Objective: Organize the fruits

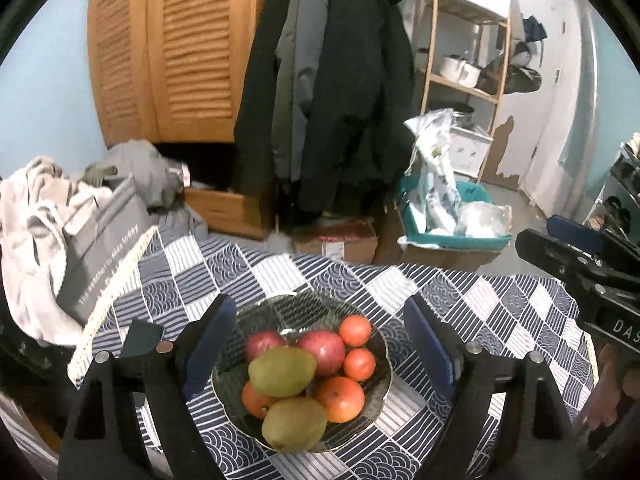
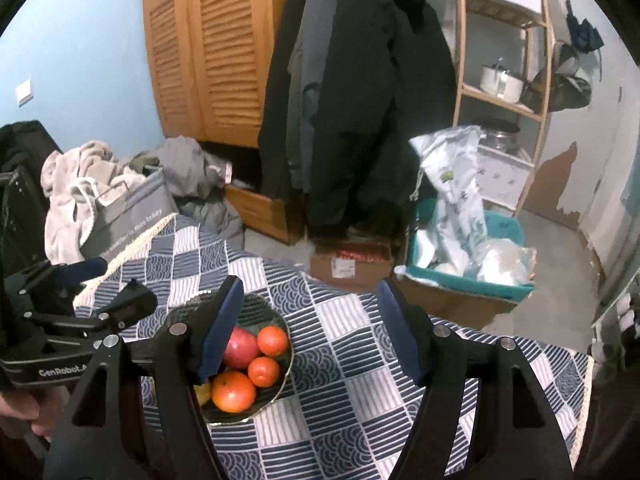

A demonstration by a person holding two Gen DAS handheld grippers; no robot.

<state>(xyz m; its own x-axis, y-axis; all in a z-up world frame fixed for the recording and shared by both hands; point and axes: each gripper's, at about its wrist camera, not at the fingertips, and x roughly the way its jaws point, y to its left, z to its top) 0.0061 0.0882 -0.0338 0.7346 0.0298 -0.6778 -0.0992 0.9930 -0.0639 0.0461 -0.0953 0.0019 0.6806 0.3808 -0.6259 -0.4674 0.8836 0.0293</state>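
Through my left wrist camera, I am holding my left tool (image 1: 318,344) above the surface (image 1: 500,320), which is covered in a blue and white patterned cloth. Its two fingers are standing well apart with nothing gripped between them. The dark glass bowl (image 1: 376,392) is sitting straight below the gap between them. Inside it are lying two green pears (image 1: 282,370), two red apples (image 1: 324,350) and four oranges (image 1: 340,398), all crowded together and touching. My right tool (image 1: 560,248) is showing at the right edge, off to the side of the bowl and apart from it. A grey bag (image 1: 100,252) is lying on the far left part of the surface.

Through my right wrist camera, I am holding my right tool (image 2: 310,322) over the same surface (image 2: 360,360), its fingers spread wide and empty. The bowl (image 2: 276,320) is sitting beneath and partly behind the left finger (image 2: 222,324), so only an apple (image 2: 240,348), three oranges (image 2: 234,392) and a sliver of pear (image 2: 203,394) are showing. My left tool (image 2: 116,286) is hanging at the left edge, beside the bowl, with its fingers apart. Under the gap of my right tool only patterned cloth is showing.
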